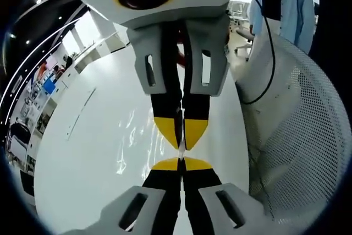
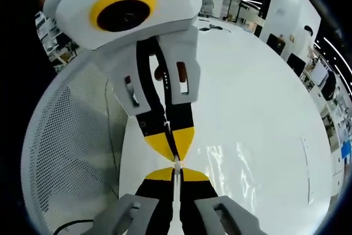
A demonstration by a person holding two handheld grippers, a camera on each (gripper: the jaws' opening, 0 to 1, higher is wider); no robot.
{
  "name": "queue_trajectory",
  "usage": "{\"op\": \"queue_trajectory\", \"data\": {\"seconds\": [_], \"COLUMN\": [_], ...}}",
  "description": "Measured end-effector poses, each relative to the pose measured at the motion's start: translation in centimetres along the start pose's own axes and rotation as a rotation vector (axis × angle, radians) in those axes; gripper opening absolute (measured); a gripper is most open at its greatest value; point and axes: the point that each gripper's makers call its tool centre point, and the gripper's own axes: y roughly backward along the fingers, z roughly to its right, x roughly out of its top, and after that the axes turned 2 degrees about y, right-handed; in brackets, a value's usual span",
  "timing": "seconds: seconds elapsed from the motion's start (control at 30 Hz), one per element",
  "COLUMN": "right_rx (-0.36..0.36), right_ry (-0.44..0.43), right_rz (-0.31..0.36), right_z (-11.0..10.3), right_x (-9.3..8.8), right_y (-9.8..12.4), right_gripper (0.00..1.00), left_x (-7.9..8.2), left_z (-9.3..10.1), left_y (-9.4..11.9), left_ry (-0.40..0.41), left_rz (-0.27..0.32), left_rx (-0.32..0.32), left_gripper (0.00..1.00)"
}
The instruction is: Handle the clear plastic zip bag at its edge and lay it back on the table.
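Blending into the white table [image 1: 82,152], clear zip bag [image 1: 137,141] showing only glints, left gripper [image 1: 181,160] and right gripper [image 2: 177,170] both pinching its edge, tips meeting.

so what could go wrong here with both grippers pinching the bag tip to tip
1. The left gripper and right gripper grip the bag at nearly one spot, so the film may tear if they part.
2. The mesh chair sits close to the table edge; the bag could catch or land there.

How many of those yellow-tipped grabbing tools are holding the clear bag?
2. In the left gripper view, the left tool rises from the bottom and the right tool comes down from above, tip to tip, both shut on the clear bag edge over the white table.
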Motion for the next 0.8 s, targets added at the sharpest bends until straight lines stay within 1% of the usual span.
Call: {"op": "queue_trajectory", "data": {"seconds": [0.17, 0.23, 0.27, 0.3, 0.43, 0.57, 0.8], "right_rx": [-0.012, -0.02, -0.016, -0.018, -0.018, -0.025, -0.024], "right_ry": [0.013, 0.01, -0.003, -0.001, 0.013, 0.014, 0.009], "right_rz": [-0.015, -0.018, -0.018, -0.018, -0.008, 0.005, 0.026], "right_z": [-0.04, 0.2, 0.24, 0.29, 0.12, 0.28, 0.01], "right_x": [-0.06, -0.01, -0.01, -0.02, 0.14, 0.45, 0.44], "right_y": [-0.07, -0.06, -0.03, -0.04, -0.01, 0.0, 0.49], "right_gripper": [0.0, 0.0, 0.0, 0.0, 0.0, 0.0, 0.0], "left_x": [-0.15, -0.08, -0.04, -0.1, -0.1, 0.23, 0.06], "left_z": [-0.1, -0.15, -0.17, -0.07, -0.23, -0.15, -0.24], "left_y": [0.03, 0.1, 0.08, 0.07, 0.02, -0.03, 0.0], "left_ry": [-0.002, -0.04, -0.081, -0.086, -0.07, -0.065, -0.067], "left_rz": [-0.002, -0.003, 0.0, 0.001, 0.003, 0.014, 0.009], "left_rx": [0.006, 0.017, 0.02, 0.02, 0.023, 0.017, 0.016], "left_gripper": [0.0, 0.0, 0.0, 0.0, 0.0, 0.03, 0.0]}}
